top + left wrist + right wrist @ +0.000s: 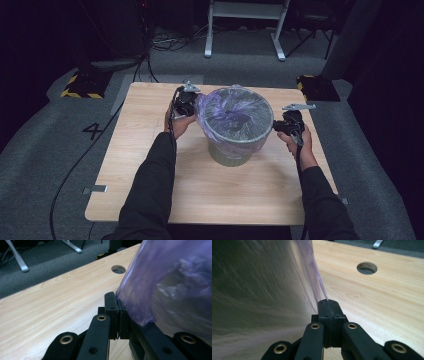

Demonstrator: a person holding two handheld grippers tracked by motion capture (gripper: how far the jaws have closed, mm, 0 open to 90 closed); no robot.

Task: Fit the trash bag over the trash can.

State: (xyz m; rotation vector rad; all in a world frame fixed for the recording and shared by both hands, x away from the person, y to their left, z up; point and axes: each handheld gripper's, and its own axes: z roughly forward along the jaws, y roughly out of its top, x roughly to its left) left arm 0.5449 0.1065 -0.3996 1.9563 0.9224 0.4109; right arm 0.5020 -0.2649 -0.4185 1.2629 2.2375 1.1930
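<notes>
A grey-green bin stands in the middle of the wooden table, lined with a translucent purple bag folded over its rim. At the bin's left rim my left gripper is shut on a fold of the bag. In the left gripper view the purple bag bulges at the right and its film is pinched where the left gripper closes. At the right rim my right gripper is shut on the bag's edge. The right gripper view has the thin bag film running into the right gripper, beside the bin wall.
Round cable holes pierce the tabletop. On the grey floor behind the table stand white desk legs, two yellow-and-black striped bases and loose cables. Bare wood lies in front of the bin.
</notes>
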